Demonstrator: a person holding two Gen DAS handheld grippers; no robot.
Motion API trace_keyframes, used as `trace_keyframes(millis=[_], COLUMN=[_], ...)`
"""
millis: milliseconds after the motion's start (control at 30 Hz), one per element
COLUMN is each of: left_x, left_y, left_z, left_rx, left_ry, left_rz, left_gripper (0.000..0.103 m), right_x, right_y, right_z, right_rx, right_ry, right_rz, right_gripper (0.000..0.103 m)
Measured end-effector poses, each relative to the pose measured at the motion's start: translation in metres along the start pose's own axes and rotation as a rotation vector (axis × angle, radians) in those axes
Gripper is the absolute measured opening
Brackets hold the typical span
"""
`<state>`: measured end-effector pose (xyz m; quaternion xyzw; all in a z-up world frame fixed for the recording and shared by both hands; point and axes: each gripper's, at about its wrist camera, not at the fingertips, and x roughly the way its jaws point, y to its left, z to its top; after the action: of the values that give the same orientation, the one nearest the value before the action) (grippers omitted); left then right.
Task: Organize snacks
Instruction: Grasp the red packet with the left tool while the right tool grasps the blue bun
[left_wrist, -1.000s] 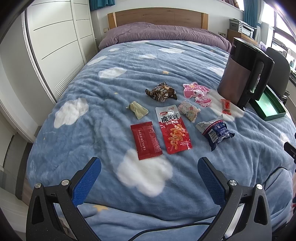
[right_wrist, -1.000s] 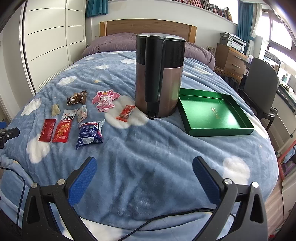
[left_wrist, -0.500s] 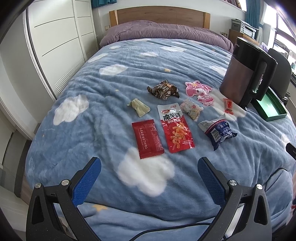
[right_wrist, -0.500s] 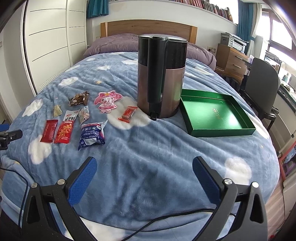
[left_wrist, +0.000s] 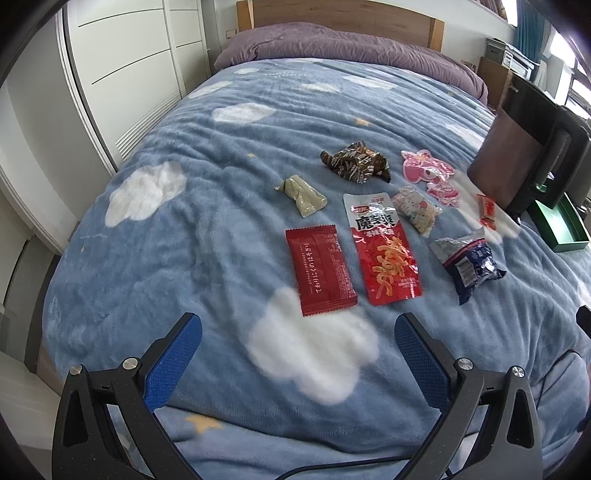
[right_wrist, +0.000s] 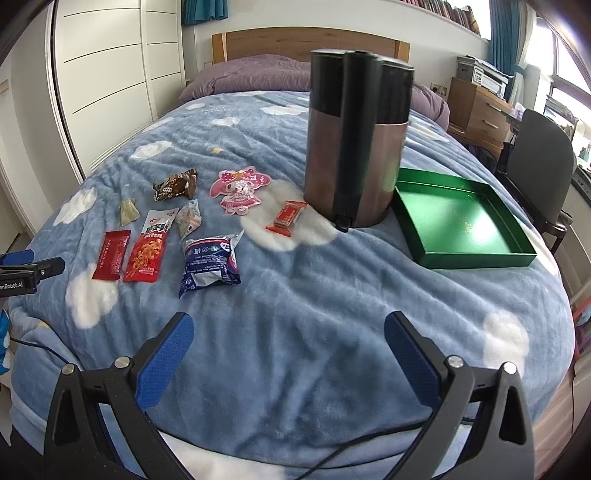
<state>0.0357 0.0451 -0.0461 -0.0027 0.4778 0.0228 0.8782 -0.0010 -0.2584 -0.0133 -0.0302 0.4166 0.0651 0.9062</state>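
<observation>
The bed (right_wrist: 295, 295), covered with a blue cloud-print blanket, serves as the work surface; every item rests directly on it. A tall dark kettle (right_wrist: 356, 136) stands upright near the middle and separates the snacks from the green tray (right_wrist: 476, 254), which lies just beside it on the right and holds nothing visible. The tray is judged to be the collection point, so the kettle sits in the transfer path.

The snacks lie flat and loosely grouped left of the kettle, none stacked:
- blue packet (left_wrist: 471, 264), nearest the tray side of the main group;
- orange-print red sachet (left_wrist: 384, 251) and plain red sachet (left_wrist: 320, 269), side by side;
- pink character packet (left_wrist: 430, 175);
- brown wrapper (left_wrist: 354, 162);
- pale pouch (left_wrist: 415, 212);
- green wedge (left_wrist: 303, 194);
- small red candy (right_wrist: 290, 216), near the kettle base.

The left gripper (left_wrist: 297, 332) hangs over the blanket just short of the plain red sachet, jaws spread wide, holding nothing. The right gripper (right_wrist: 288, 328) is likewise wide apart and unloaded, aimed toward the kettle. No snack is yet in the tray.
</observation>
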Motion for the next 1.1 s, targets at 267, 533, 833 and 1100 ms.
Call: trace_keyframes(millis=[267, 533, 833, 1100], left_x=[0.04, 0.081, 0.12, 0.144], left_y=[-0.001, -0.007, -0.009, -0.007], left_z=[0.02, 0.035, 0.042, 0.043], left_rx=[0.0, 0.02, 0.023, 0.006], left_ry=[0.043, 0.099, 0.161, 0.217], left_rz=[0.028, 0.052, 0.082, 0.082], left_gripper=[0.102, 0.102, 0.102, 0.102], right_x=[0.043, 0.089, 0.13, 0.152], right_y=[0.038, 0.063, 0.07, 0.074], right_z=[0.02, 0.036, 0.039, 0.041], right_rx=[-0.044, -0.081, -0.091, -0.093], right_ry=[0.046, 0.09, 0.151, 0.187], right_rz=[0.081, 0.118, 0.139, 0.161], right_gripper=[0.103, 0.103, 0.103, 0.103])
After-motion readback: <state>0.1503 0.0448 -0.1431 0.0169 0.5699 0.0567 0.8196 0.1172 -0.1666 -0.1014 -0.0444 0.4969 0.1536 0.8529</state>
